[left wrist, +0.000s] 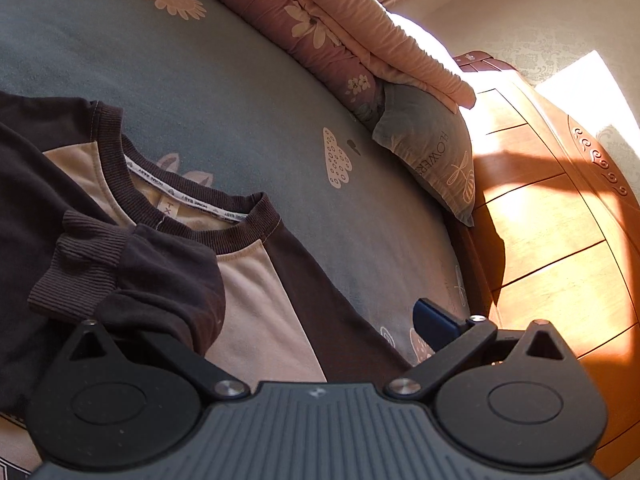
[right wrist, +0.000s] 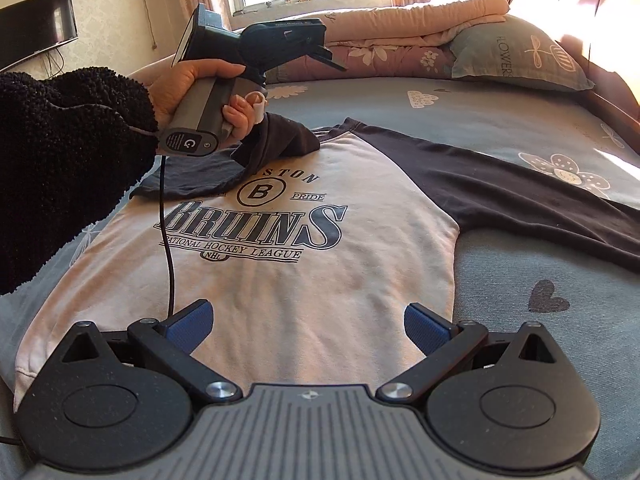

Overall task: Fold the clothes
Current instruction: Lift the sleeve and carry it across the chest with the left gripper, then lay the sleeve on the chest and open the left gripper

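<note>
A raglan shirt with a cream body, dark sleeves and a "Bruins" print lies flat on the bed, front up. Its one dark sleeve is folded across the chest, ribbed cuff near the collar. The other sleeve stretches out to the right. My left gripper is open just above the folded sleeve, whose cloth hides the left finger; the blue right pad shows. A hand holds that gripper. Open and holding nothing, my right gripper hovers over the shirt's lower body.
The bedsheet is blue-grey with flower prints. A folded quilt and a pillow lie at the head of the bed. A wooden headboard stands to the right, and a cable hangs over the shirt.
</note>
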Action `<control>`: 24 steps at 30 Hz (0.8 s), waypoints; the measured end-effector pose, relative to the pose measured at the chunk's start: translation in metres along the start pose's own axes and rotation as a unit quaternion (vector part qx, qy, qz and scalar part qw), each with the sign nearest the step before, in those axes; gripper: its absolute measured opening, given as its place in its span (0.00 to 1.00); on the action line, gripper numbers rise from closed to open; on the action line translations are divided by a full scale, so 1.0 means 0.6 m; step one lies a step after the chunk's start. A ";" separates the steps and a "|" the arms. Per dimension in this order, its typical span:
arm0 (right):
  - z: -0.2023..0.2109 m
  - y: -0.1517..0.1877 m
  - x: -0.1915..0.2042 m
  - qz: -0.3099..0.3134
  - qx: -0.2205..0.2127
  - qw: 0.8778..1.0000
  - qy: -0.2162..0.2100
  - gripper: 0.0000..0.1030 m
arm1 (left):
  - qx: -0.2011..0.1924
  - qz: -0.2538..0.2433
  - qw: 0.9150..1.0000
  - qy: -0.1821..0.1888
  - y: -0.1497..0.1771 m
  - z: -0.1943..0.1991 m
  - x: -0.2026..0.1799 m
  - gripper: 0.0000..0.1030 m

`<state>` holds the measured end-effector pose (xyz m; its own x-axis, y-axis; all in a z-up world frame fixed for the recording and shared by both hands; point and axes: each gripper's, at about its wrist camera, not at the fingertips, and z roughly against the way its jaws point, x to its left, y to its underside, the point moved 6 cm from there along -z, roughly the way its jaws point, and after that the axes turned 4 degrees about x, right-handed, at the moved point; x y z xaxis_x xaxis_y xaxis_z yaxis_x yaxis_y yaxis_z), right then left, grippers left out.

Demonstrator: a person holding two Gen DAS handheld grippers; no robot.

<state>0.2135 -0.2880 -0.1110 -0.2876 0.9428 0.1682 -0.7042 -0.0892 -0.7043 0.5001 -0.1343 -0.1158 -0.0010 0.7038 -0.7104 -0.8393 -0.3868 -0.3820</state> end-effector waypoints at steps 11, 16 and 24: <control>-0.008 -0.009 0.017 0.010 0.002 1.000 -0.002 1.00 | 0.056 0.004 0.998 0.015 0.056 0.021 0.027 0.99; -0.009 -0.013 0.023 0.013 -0.001 1.000 -0.005 1.00 | 0.067 0.027 0.997 0.040 0.065 0.080 0.054 0.99; -0.014 -0.014 0.033 0.021 0.000 1.000 -0.007 1.00 | 0.002 0.061 0.998 0.035 0.026 0.122 0.110 0.99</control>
<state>0.2194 -0.2659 -0.1076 -0.3267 0.9333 0.1488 -0.6917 -0.1289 -0.7105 0.4470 -0.0506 -0.1255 -0.0651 0.6091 -0.7904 -0.8371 -0.4644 -0.2889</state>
